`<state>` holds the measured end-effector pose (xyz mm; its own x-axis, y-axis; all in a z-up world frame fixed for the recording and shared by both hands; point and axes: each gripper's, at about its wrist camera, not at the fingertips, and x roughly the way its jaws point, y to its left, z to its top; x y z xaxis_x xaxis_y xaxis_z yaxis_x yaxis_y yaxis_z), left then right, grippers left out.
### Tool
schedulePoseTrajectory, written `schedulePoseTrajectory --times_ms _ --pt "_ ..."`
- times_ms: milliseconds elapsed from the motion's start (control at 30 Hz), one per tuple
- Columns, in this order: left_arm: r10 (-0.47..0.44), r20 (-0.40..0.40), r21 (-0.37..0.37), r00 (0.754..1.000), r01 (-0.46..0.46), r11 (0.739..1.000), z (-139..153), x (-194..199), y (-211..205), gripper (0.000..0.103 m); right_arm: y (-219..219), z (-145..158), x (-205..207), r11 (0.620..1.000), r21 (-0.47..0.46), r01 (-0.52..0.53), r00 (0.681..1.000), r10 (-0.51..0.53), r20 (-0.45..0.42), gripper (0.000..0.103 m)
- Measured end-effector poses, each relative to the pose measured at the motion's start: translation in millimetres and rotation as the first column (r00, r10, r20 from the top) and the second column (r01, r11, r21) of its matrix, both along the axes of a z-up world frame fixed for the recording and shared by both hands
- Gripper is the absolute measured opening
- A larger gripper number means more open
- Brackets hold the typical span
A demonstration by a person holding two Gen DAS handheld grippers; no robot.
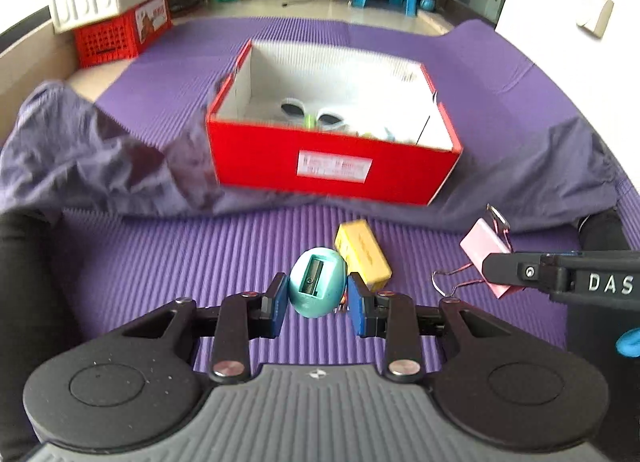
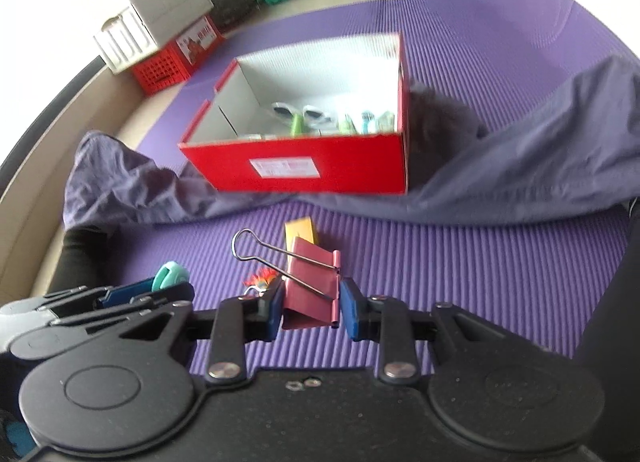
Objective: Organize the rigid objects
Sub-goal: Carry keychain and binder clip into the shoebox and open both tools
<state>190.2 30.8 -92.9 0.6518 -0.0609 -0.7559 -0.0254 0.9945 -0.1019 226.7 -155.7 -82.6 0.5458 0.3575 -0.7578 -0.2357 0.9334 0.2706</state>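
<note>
My left gripper (image 1: 318, 300) is shut on a teal egg-shaped pencil sharpener (image 1: 317, 286), held above the purple mat (image 1: 180, 254). My right gripper (image 2: 312, 308) is shut on a pink binder clip (image 2: 310, 286) with wire handles; the clip also shows in the left wrist view (image 1: 486, 250). A yellow block (image 1: 362, 252) lies on the mat just beyond both grippers, and shows in the right wrist view (image 2: 302, 230). The open red box (image 1: 332, 160) ahead holds several small items, including a green and white toy (image 1: 310, 116).
A crumpled blue-grey cloth (image 1: 80, 158) lies around the box on both sides. A small orange trinket (image 2: 262, 278) sits on the mat by my right gripper. A red crate (image 1: 120, 34) with a white box on top stands at the far left.
</note>
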Motion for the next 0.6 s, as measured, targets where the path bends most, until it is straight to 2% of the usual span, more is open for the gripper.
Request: schedulePoseTrajectory --times_ms 200,600 --pt "-0.021 0.048 0.016 0.999 0.020 1.000 30.6 11.2 -0.6 0.031 -4.2 24.0 5.7 1.000 -0.009 0.000 0.999 0.001 0.047 0.029" --pt "-0.039 0.118 0.069 0.992 0.031 0.997 72.3 48.2 0.3 0.031 3.5 65.1 32.3 1.000 -0.019 -0.016 0.990 0.018 0.139 0.029"
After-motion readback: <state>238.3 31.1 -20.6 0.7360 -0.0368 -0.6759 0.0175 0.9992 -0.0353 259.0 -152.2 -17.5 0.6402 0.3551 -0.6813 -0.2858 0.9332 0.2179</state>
